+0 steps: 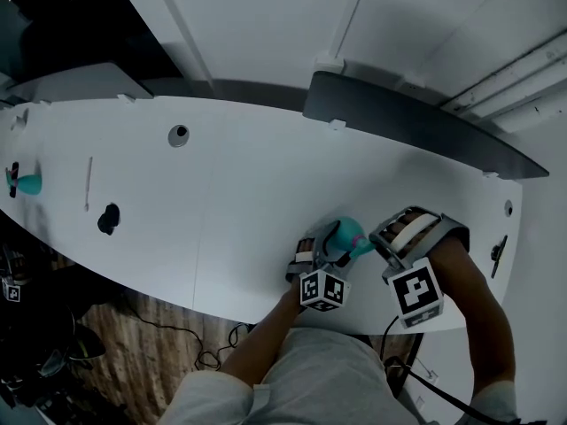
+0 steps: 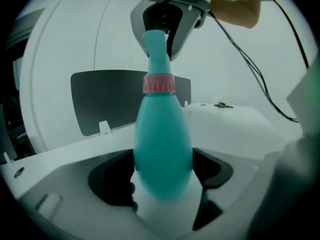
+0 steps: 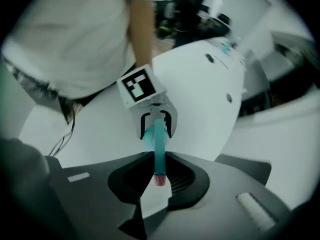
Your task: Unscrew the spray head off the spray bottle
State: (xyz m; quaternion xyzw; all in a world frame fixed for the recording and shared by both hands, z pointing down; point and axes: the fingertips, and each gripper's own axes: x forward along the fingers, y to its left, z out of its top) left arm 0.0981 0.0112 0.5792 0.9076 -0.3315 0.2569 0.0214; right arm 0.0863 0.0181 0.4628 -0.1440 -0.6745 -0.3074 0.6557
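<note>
Unscrewing looks unfinished: the spray head (image 2: 156,49) still sits on the spray bottle (image 2: 162,134), clamped near the 5 o'clock edge of the desk (image 1: 248,175) in the wide jaws of the left gripper (image 2: 162,184), while the narrow-set jaws of the right gripper (image 3: 157,171) are closing around the head.

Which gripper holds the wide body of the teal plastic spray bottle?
The left gripper: its jaws clamp the teal spray bottle at its body. The right gripper is closing its jaws around the thin spray head.

Teal bottle (image 2: 162,149) w/ pink collar (image 2: 159,84), white table (image 1: 248,175)
</note>
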